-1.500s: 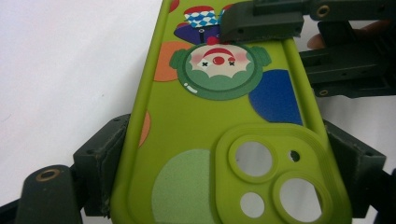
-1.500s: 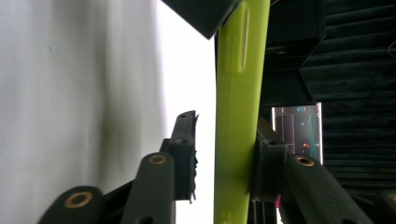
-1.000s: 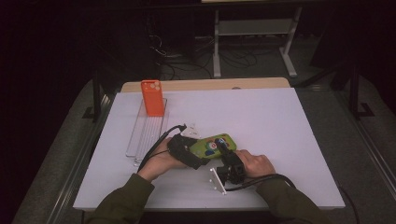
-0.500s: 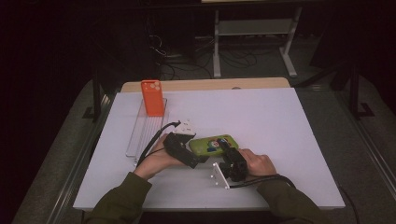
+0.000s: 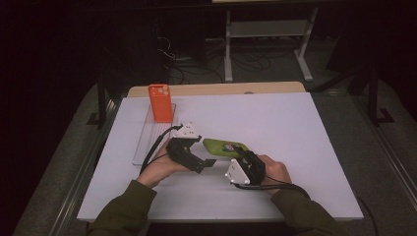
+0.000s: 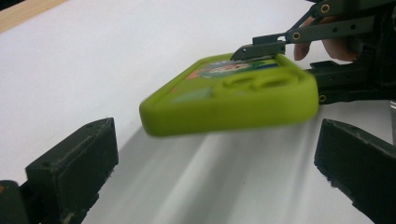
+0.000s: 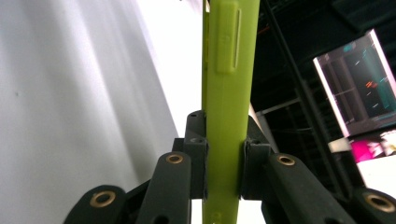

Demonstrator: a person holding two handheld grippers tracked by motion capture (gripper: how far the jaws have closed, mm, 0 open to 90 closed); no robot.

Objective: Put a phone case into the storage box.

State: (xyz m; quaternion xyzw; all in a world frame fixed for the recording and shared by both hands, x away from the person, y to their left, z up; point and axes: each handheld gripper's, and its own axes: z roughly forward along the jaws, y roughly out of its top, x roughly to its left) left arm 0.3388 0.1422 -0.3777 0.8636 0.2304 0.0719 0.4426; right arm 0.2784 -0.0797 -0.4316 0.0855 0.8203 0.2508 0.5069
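Green phone case [image 5: 224,146], lime with a cartoon print and a raised camera ring on its back, hangs just above the white desk [image 5: 305,128], near its middle, at about 1 o'clock from the right tool [image 5: 244,156]. That tool is pinching the case across its thin end, jaws pressed on both faces. The left tool [image 6: 219,154] stands spread at about 9 o'clock from the case, touching nothing. I judge the case light, rubbery and bendable, likely to sag from one end; gripping the free long edge should steady it. An orange case [image 5: 161,102] stands at 11 o'clock.
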